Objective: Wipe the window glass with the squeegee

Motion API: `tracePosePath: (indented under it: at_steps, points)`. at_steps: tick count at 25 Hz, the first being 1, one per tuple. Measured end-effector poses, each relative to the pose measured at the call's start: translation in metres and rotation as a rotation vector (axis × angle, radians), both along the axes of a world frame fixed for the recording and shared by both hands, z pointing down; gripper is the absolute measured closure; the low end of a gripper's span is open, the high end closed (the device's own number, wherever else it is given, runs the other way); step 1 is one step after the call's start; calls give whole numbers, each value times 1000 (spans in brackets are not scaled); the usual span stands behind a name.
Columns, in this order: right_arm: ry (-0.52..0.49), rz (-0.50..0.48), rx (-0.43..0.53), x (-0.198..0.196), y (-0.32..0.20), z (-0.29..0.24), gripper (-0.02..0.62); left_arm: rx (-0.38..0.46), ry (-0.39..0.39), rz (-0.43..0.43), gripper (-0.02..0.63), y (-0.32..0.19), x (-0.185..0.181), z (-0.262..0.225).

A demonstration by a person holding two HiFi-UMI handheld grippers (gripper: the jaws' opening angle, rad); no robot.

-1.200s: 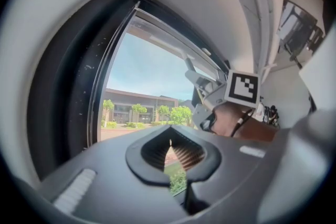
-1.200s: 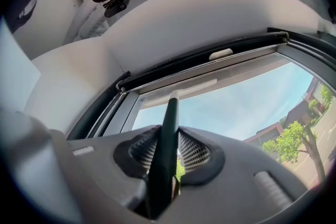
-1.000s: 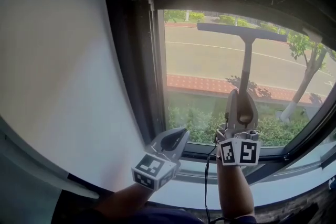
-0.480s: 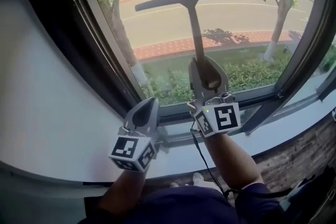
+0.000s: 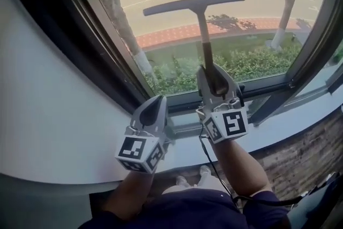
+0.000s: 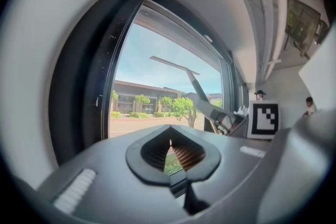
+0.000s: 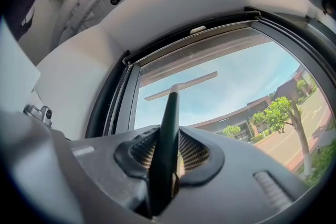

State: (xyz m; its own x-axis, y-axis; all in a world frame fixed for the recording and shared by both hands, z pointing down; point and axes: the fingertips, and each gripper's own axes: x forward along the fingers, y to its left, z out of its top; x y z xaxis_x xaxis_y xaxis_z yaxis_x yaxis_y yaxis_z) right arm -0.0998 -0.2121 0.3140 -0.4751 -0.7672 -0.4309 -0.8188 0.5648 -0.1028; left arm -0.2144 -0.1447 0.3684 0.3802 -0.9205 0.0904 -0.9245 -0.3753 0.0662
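Observation:
A dark squeegee (image 5: 202,24) stands upright against the window glass (image 5: 161,2), its T-shaped blade (image 5: 193,4) across the pane's middle. My right gripper (image 5: 211,73) is shut on the squeegee handle (image 7: 167,128), which runs up between the jaws to the blade (image 7: 181,86). My left gripper (image 5: 154,106) hangs beside it at the lower left, near the sill, jaws closed with nothing in them. In the left gripper view the squeegee (image 6: 181,71) shows to the right, and the left gripper (image 6: 170,150) points at the pane.
A dark window frame (image 5: 102,45) borders the pane on the left, with a white wall (image 5: 48,104) beyond it. A pale sill (image 5: 278,126) runs below the glass. A second frame post (image 5: 311,45) rises at the right. A cable (image 5: 211,163) hangs from the right gripper.
The view has tipped downward, so the sill and both arms sit lower in frame. The squeegee blade has come down the pane from near the top frame. The left gripper stayed beside the right.

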Motion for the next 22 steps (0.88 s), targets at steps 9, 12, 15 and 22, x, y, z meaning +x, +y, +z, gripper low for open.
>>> tracePosePath:
  at_steps: [9,12,15,22]
  points:
    - [24,1,-68,-12,9,33,515,-39,5,-14,601,12,-17,18]
    - [30,3,-79,-12,12,43,517,-55,8,-6,603,14,-16,25]
    - [45,7,-107,-10,17,60,517,-58,9,1,603,15,-14,31]
    - [70,5,-193,-9,28,106,518,-104,13,32,603,18,-6,50]
